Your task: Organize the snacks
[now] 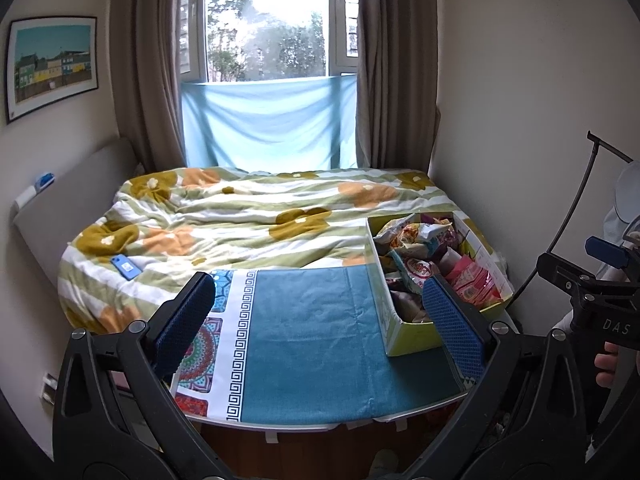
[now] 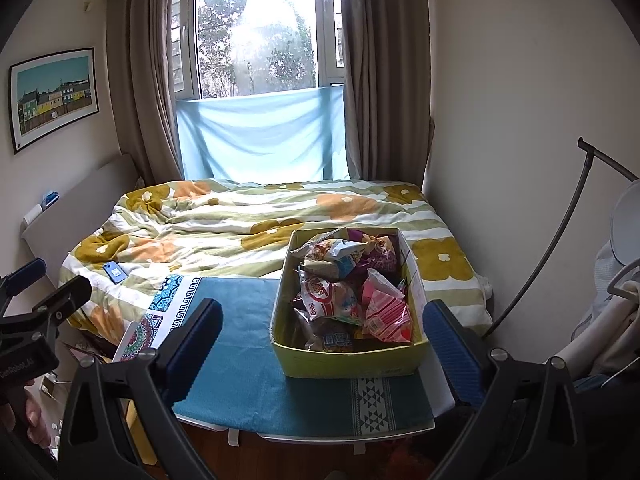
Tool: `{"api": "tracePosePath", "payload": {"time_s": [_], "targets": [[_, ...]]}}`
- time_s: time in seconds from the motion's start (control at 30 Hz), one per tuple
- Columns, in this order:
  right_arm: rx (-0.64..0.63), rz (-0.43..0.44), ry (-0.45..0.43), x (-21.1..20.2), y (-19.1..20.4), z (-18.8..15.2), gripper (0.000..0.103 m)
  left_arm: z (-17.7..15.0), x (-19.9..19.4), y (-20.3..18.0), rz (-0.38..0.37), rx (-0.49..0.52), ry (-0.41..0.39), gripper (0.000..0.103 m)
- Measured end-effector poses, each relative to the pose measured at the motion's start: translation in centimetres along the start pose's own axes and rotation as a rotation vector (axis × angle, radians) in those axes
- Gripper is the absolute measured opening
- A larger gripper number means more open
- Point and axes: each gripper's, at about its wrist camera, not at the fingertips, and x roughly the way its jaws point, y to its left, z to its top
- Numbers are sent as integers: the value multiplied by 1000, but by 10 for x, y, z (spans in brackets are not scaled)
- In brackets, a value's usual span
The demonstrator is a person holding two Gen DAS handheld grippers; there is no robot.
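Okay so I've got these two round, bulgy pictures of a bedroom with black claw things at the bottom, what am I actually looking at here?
Those claws are handheld grippers, one in each of a person's hands, each carrying a wide-angle camera that looks out between its two blue-padded fingers. One picture comes from the left gripper, the other from the right gripper; each also glimpses the other tool at its edge. Both are open and hold nothing. In front is a small table under a teal cloth, pushed against a bed with a flowered quilt. On the cloth stands an open yellow-green box heaped with snack packets. A blue phone lies on the quilt.
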Motion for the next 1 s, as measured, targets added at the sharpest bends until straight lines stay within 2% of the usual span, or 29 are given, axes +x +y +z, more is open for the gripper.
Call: {"api": "tracePosePath", "payload": {"time_s": [0.6,1.0], "targets": [[-2,-4,4,1,11,-1,99,-3,-2,5,10,-20,6,103],[-4,-10,8,2,14,-1,99,-2,-7,1,74,1,-30,103]]}}
